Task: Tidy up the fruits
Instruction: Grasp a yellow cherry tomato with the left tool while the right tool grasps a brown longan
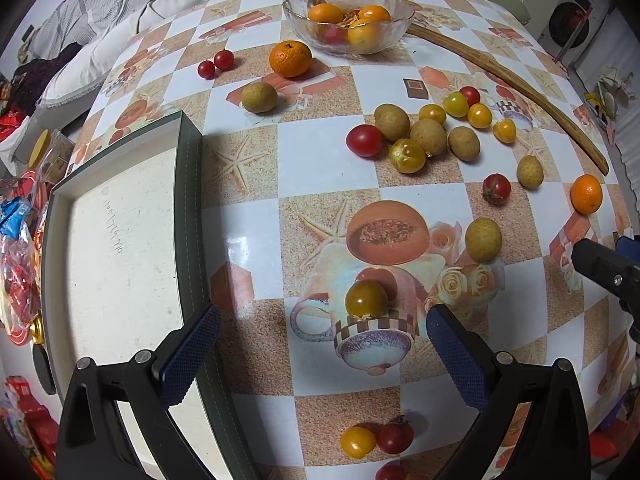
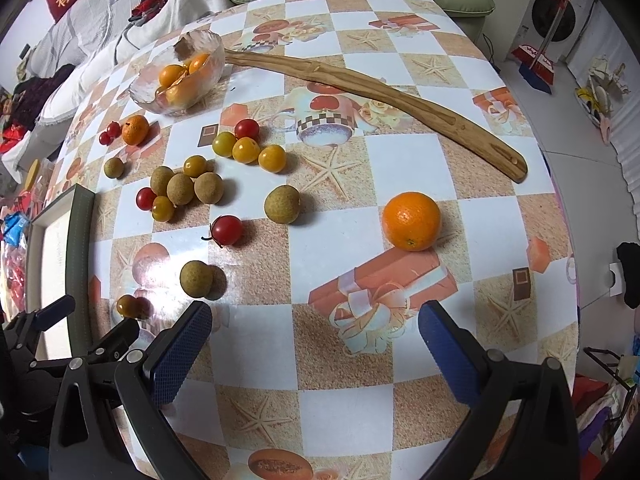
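Loose fruit lies across the checked tablecloth. My left gripper (image 1: 322, 354) is open, its blue pads either side of a dull yellow tomato (image 1: 366, 299) just ahead. A shallow white tray (image 1: 120, 240) with a green rim lies to its left. A glass bowl (image 1: 348, 12) with oranges and tomatoes stands at the far edge. My right gripper (image 2: 314, 350) is open and holds nothing; an orange (image 2: 411, 221) sits ahead of it to the right, a brown longan (image 2: 196, 278) ahead to the left. The left gripper (image 2: 86, 324) shows at that view's lower left.
A cluster of longans and cherry tomatoes (image 1: 416, 132) covers the table's middle. A long curved wooden stick (image 2: 380, 92) lies behind the fruit. Two tomatoes (image 1: 376, 438) rest near the front edge. Snack packets (image 1: 20, 264) lie left of the tray. The table's right edge drops to the floor.
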`<action>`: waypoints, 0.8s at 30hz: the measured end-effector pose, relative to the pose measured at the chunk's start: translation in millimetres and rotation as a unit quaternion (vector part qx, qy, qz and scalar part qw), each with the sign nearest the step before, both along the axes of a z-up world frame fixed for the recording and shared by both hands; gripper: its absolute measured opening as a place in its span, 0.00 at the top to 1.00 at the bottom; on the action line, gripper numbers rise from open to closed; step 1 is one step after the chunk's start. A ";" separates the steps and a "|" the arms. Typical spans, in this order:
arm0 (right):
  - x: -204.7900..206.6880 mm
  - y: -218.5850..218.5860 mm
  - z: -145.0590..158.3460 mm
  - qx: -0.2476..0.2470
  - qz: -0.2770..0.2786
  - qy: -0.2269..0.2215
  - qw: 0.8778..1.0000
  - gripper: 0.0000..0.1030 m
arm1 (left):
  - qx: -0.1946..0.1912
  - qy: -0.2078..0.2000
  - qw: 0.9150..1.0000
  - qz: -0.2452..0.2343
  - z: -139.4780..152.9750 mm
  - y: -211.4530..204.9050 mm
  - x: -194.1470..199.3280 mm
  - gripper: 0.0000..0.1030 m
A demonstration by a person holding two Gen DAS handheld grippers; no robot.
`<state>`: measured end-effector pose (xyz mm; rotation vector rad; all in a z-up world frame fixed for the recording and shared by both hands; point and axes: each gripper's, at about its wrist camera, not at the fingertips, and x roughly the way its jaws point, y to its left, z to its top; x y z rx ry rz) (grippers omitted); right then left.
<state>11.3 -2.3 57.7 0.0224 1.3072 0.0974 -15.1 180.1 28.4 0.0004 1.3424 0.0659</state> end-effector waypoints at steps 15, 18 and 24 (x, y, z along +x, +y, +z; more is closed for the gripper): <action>40.6 4.8 -8.8 -0.003 0.030 -0.013 0.999 0.03 | 0.005 -0.014 1.000 -0.024 -7.0 -9.8 6.1 0.00; 50.4 9.0 -7.4 -0.008 0.048 -0.024 0.999 0.05 | 0.005 -0.011 1.000 -0.028 -10.1 -11.6 6.8 0.14; 66.8 17.9 -26.3 0.000 0.077 0.001 0.997 0.26 | -0.001 0.002 1.000 -0.024 -17.5 -10.3 9.4 0.16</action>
